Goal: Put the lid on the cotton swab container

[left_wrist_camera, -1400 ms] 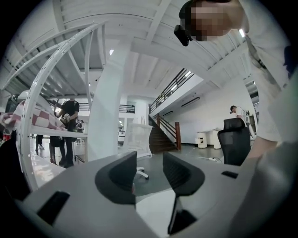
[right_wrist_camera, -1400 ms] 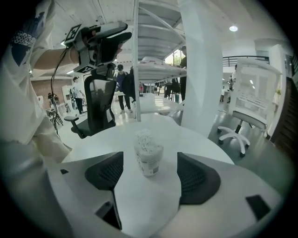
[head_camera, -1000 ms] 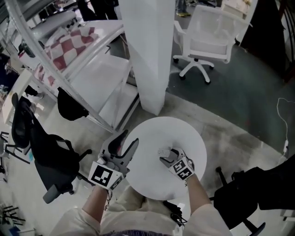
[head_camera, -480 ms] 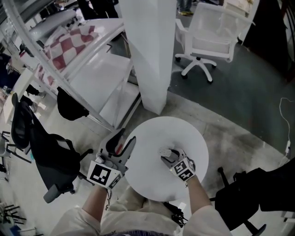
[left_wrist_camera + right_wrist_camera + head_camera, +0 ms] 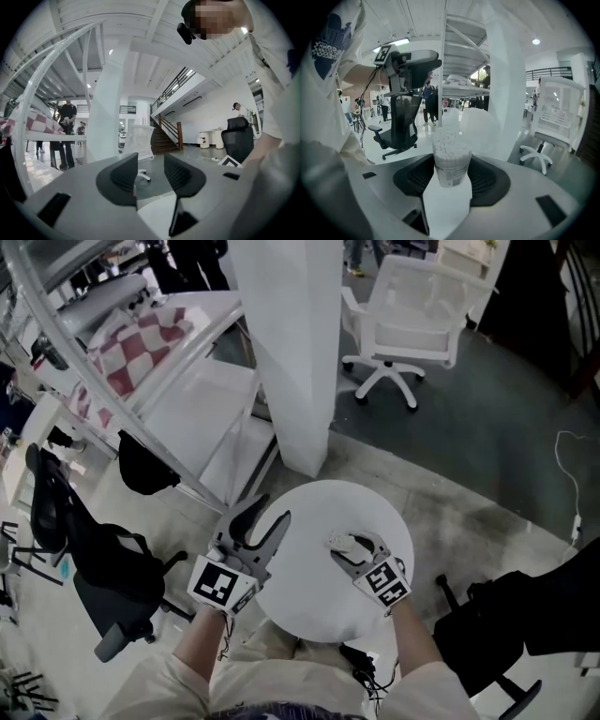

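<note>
Held the cotton swab container (image 5: 451, 159) upright in the right gripper (image 5: 349, 547), one pad pressed on each side of its lower half, swab heads bare at the open top. Could not tell whether its base sat on the round white bench (image 5: 314, 610) or just above it. Placed right of the bench's middle, close to the near edge.

Across the bench, had the left gripper (image 5: 150, 171) at the left rim, jaws parted, with nothing between them but floor and a distant chair.

Beyond the bench, saw a white pillar (image 5: 286, 352), then a white office chair (image 5: 408, 315) on the darker floor.

Compared with a second before: drew the right jaws in from a wider spread onto the container. Moved the left gripper a little up and farther over the bench rim, jaw gap unchanged. Left the right gripper and container in almost the same spot.
</note>
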Demonstrator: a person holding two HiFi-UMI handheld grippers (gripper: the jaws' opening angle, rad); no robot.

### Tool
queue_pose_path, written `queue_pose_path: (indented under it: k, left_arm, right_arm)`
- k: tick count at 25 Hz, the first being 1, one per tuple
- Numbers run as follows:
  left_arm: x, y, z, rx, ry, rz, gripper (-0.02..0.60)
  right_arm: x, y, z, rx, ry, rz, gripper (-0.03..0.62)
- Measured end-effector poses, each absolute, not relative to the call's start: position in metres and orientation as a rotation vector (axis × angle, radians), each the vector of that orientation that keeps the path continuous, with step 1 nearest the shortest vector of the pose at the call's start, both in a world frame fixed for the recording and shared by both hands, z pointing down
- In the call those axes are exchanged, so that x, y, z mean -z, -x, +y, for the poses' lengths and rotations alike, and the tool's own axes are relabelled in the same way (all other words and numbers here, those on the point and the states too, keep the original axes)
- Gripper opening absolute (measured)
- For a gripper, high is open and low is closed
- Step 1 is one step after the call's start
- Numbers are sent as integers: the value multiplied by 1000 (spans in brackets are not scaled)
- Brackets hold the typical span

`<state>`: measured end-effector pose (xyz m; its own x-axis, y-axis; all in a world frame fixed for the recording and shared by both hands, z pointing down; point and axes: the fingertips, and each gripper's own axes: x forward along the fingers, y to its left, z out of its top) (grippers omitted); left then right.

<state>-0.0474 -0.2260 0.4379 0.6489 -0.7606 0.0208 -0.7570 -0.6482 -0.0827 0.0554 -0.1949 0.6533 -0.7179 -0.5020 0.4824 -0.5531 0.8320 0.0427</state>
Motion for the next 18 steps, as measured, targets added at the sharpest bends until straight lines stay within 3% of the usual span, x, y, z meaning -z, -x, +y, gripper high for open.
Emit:
queue_pose_path:
  k: [7,12,18]
  left_arm:
    - [-370,-6,-207,147,2883,907,160]
    - [-351,-31,-181,234,2912,604,201]
    - [-364,-48,-144,476,2941,181,324]
  right_arm:
    - [-538,-63,-181,-33,-754,-2533,235]
    - [-489,-57,-162,3,-721,-2558,235]
    - [-473,-38,-133,50,-613,-2549,235]
